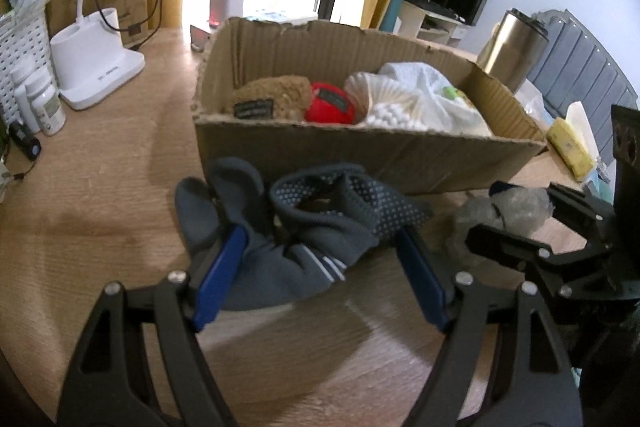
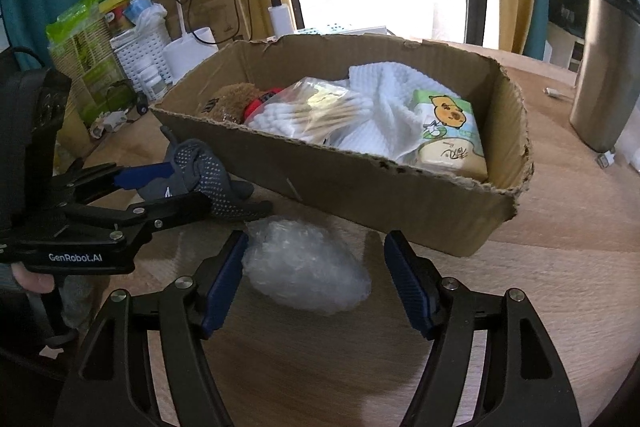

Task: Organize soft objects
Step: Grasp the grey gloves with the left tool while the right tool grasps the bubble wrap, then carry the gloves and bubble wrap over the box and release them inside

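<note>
Most soft things are already sitting in the cardboard box (image 2: pixel 400 203); the grey socks (image 1: pixel 304 227) and plastic wad (image 2: pixel 308 267) (both on the desk (image 2: pixel 560 227)) are waiting, each lying between a spread claw: left claw (image 1: pixel 320 267), right claw (image 2: pixel 316 275).

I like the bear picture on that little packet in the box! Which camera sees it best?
The right wrist view: the tissue packet faces it, cartoon clear. The left wrist view shows only a green bit behind the white cloth.
</note>
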Available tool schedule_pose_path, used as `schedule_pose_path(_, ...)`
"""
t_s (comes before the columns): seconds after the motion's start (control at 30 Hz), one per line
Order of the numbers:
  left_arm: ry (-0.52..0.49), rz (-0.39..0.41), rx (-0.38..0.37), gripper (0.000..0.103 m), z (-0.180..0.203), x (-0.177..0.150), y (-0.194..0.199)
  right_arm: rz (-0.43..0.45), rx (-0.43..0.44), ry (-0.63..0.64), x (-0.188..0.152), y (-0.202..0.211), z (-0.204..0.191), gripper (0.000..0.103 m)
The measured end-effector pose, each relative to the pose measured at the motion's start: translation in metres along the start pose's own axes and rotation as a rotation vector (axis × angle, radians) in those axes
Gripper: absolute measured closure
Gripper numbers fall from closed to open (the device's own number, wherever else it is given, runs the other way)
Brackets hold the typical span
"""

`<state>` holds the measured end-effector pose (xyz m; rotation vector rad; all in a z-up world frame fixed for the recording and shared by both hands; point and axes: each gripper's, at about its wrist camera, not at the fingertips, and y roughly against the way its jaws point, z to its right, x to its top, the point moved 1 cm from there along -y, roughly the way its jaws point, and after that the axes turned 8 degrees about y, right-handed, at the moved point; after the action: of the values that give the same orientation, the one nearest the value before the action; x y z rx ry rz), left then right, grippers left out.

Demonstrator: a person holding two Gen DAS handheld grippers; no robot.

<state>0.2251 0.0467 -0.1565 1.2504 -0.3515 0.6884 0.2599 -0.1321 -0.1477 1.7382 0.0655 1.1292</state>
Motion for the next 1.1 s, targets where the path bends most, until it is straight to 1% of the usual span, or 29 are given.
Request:
schedule_pose_path(0.07,0.006,-0.001,-0.01,0.025,-0.002,0.001,0.0,0.002,0.006,0.001,-0.001,0.0,-0.001,0.039)
schedule_pose_path(0.13,0.013,-0.002,-0.036,0.038,-0.004,0.001,0.001,0.005,0.014,0.008,-0.001,0.002,-0.004,0.046)
schedule_pose_path(0.17,0.01,-0.004,-0.045,0.044,-0.003,0.001,0.001,0.005,0.01,0.014,-0.001,0.003,-0.005,0.047)
schedule_pose_path(0.2,0.0,-0.008,-0.049,0.053,-0.002,0.0,0.001,0.005,0.008,0.02,-0.001,0.004,-0.006,0.047)
schedule_pose_path(0.27,-0.017,-0.01,-0.042,0.058,0.0,-0.001,0.001,0.006,0.007,0.024,-0.001,0.005,-0.007,0.049)
schedule_pose_path(0.3,-0.023,-0.014,-0.055,0.062,0.001,-0.002,0.002,0.009,0.005,0.025,-0.002,0.007,-0.007,0.049)
schedule_pose_path(0.4,-0.029,-0.02,-0.085,0.065,0.002,-0.004,0.004,0.015,-0.001,0.027,-0.003,0.011,-0.007,0.05)
schedule_pose_path(0.57,-0.045,-0.021,-0.104,0.066,0.008,-0.012,0.01,0.034,-0.015,0.024,-0.004,0.022,-0.006,0.05)
schedule_pose_path(0.73,-0.044,-0.015,-0.139,0.066,0.015,-0.02,0.022,0.058,-0.03,0.024,-0.004,0.035,-0.005,0.05)
schedule_pose_path(0.9,-0.05,0.021,-0.171,0.066,0.022,-0.022,0.04,0.081,-0.036,0.03,-0.003,0.046,-0.006,0.05)
schedule_pose_path(1.1,-0.055,0.067,-0.196,0.066,0.029,-0.016,0.06,0.119,-0.049,0.032,0.0,0.061,-0.003,0.05)
